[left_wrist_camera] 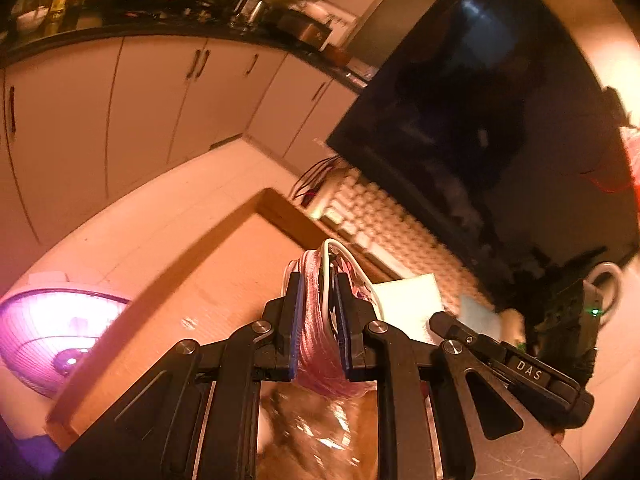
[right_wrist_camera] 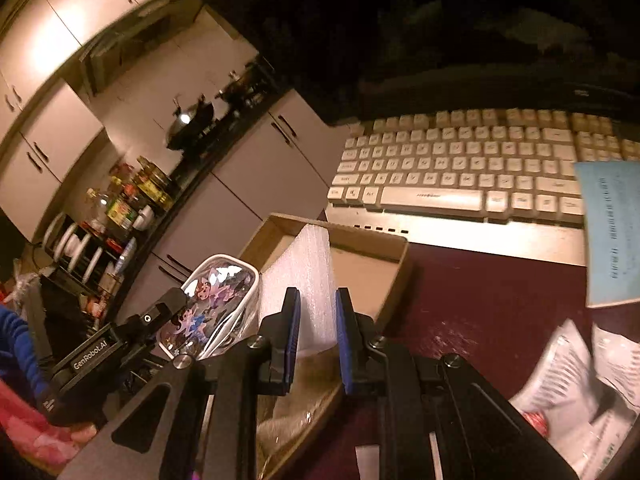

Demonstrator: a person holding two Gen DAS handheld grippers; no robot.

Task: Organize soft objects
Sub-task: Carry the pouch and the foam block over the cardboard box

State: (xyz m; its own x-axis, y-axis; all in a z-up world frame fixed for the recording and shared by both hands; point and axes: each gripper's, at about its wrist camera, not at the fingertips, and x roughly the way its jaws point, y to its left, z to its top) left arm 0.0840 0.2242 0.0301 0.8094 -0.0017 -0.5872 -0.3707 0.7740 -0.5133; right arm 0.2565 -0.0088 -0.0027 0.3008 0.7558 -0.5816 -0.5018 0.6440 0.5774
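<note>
My left gripper [left_wrist_camera: 318, 280] is shut on a soft clear pouch with cartoon prints and white piping [left_wrist_camera: 320, 320], held above a shallow cardboard box [left_wrist_camera: 224, 280]. The same pouch [right_wrist_camera: 208, 304] shows in the right wrist view, held by the left gripper at the box's left edge. My right gripper [right_wrist_camera: 318, 300] has a white foam sheet [right_wrist_camera: 304, 276] between its blue pads [right_wrist_camera: 294, 320], standing upright in the cardboard box [right_wrist_camera: 368, 240]. The pads look close to the foam; contact is unclear.
A white keyboard [right_wrist_camera: 460, 168] lies beyond the box, under a dark monitor [left_wrist_camera: 480, 100]. A blue paper [right_wrist_camera: 612, 232] and printed papers [right_wrist_camera: 580, 380] lie on the dark red table at right. A mug [left_wrist_camera: 608, 284] stands right. Kitchen cabinets [left_wrist_camera: 120, 112] lie left.
</note>
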